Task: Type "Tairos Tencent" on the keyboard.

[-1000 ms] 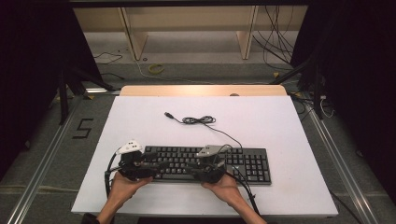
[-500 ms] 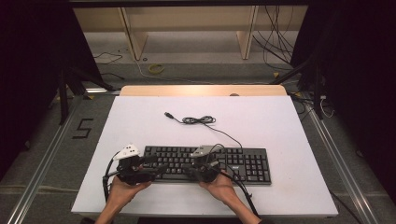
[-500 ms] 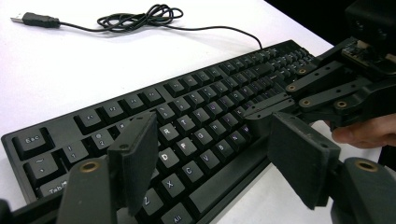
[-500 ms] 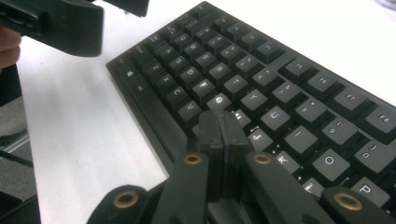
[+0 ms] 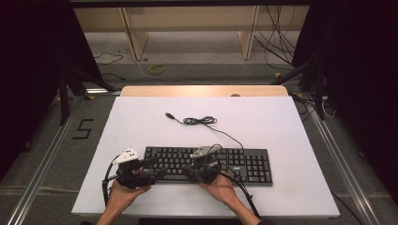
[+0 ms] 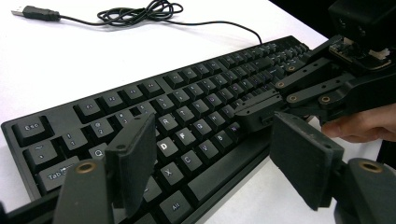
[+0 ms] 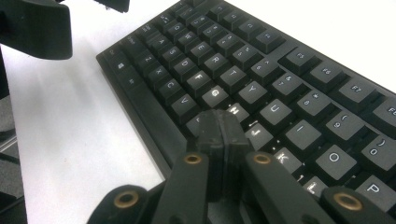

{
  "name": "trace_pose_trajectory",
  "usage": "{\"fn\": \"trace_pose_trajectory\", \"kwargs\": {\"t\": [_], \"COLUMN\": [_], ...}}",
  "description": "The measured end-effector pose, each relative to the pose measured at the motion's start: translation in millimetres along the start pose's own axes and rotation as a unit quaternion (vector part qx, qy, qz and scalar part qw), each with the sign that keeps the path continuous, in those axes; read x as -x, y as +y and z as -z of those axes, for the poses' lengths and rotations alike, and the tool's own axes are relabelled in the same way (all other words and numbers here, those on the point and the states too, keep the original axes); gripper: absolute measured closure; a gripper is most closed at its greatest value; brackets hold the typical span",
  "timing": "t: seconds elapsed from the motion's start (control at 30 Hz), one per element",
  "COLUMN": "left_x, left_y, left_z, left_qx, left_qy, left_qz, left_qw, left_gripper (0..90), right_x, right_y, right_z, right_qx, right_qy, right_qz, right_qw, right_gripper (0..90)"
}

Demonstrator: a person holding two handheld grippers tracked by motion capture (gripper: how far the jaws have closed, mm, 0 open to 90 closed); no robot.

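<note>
While the black keyboard (image 5: 209, 165) lies flat along the near edge of the white tabletop (image 5: 281, 122), slightly toward the near right corner, both tongs work over its left half. The right tongs (image 5: 190, 171) are pressed fully together, their joined tips forming one blunt point poised at the home row, beside the G and H keys (image 7: 215, 93); whether the tip touches a key or rides just above cannot be told. The left tongs (image 5: 157, 172) stand wide apart over the keyboard's left end, around the D and F keys, holding nothing. The keyboard's cable (image 5: 202, 121) trails toward the middle of the tabletop, coiled loosely, its USB plug (image 5: 170, 115) lying unplugged and well apart from the hands. The step in hand looks like key pressing with the closed right tip. A next press would call for a short, straight dip onto a single keycap, keeping the tip centred so neighbouring keys are not caught.
</note>
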State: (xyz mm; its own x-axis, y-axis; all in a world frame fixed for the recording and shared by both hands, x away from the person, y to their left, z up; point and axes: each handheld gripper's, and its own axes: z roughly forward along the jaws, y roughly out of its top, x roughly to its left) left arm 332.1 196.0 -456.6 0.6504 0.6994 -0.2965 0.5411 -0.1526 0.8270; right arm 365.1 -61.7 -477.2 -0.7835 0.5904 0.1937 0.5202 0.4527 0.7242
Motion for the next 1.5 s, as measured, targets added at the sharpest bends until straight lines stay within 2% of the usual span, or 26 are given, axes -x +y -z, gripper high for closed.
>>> {"fn": "trace_pose_trajectory", "kwargs": {"t": [0.4, 0.5, 0.87, 1.03, 1.27, 1.5], "left_x": [2.2, 2.2, -0.4, -0.9, -0.8, -1.4], "left_y": [-0.9, -1.0, -1.1, -0.1, 1.3, 4.3], "left_z": [0.9, 0.7, -0.7, -2.1, -5.3, -8.8], "left_qx": [0.005, 0.003, 0.002, -0.002, -0.009, -0.017], "left_qy": [-0.003, -0.004, 0.001, 0.006, 0.011, 0.014], "left_qz": [-0.005, -0.006, -0.006, -0.007, -0.011, -0.013], "left_qw": [1.0000, 1.0000, 1.0000, 1.0000, 0.9998, 0.9997], "left_gripper": [30.2, 30.2, 30.2, 30.3, 30.2, 30.4], "right_x": [0.3, -0.3, 1.2, 6.5, 12.2, 17.0], "right_y": [-1.4, -3.3, -2.1, 0.2, -5.3, -9.7], "right_z": [-3.3, -5.7, -3.1, 13.9, 26.1, 36.9], "right_qx": [-0.006, -0.010, -0.005, 0.029, 0.043, 0.056], "right_qy": [-0.003, -0.008, -0.005, 0.010, 0.011, 0.012], "right_qz": [0.001, 0.010, -0.005, -0.020, -0.027, -0.035], "right_qw": [1.0000, 0.9999, 1.0000, 0.9993, 0.9986, 0.9977], "right_gripper": [90.0, 90.0, 89.4, 83.2, 74.9, 62.4]}}
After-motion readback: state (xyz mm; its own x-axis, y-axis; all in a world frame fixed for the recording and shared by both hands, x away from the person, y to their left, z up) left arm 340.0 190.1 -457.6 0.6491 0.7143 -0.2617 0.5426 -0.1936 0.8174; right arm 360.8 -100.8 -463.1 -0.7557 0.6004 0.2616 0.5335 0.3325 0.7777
